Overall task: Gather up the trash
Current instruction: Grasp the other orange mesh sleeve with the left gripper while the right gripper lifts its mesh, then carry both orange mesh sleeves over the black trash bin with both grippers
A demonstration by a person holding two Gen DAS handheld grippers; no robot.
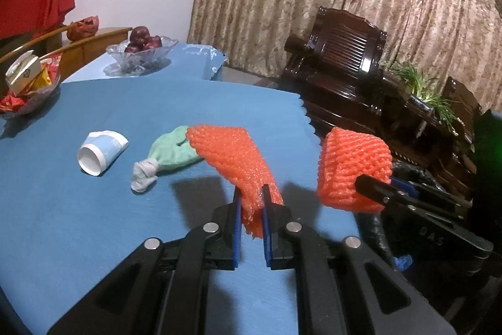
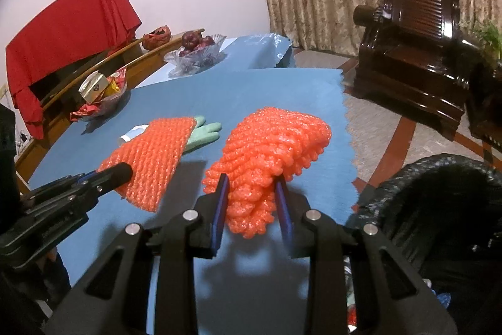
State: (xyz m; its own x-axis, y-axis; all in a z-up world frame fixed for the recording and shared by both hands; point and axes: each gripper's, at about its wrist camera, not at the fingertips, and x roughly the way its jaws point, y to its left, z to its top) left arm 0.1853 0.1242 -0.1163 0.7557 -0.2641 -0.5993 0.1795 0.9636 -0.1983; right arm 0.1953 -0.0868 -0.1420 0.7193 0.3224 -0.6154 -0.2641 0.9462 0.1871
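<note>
**Two foam nets lifted, bag waiting at my right**

Left wrist view: my left gripper (image 1: 252, 203) is pinching the lower end of a flat orange foam net (image 1: 232, 153), which hangs clear above the blue surface (image 1: 78, 209). It is featherlight, soft and springy, so a pinch on one edge carries it; it will flop and could snag. Beyond the net on the surface lie a green glove (image 1: 171, 151) and, further left of it, a crushed paper cup (image 1: 102, 151), both trash not yet taken. A glass fruit bowl (image 1: 139, 57) stands well beyond them.

Right wrist view: my right gripper (image 2: 252, 203) squeezes a bunched foam net (image 2: 273, 146), thicker, compressing between the pads. It too is off the surface. To the right of this net gapes the black trash bag (image 2: 439, 193), below the surface's edge. Nothing blocks the way there; only the left net is near.
</note>
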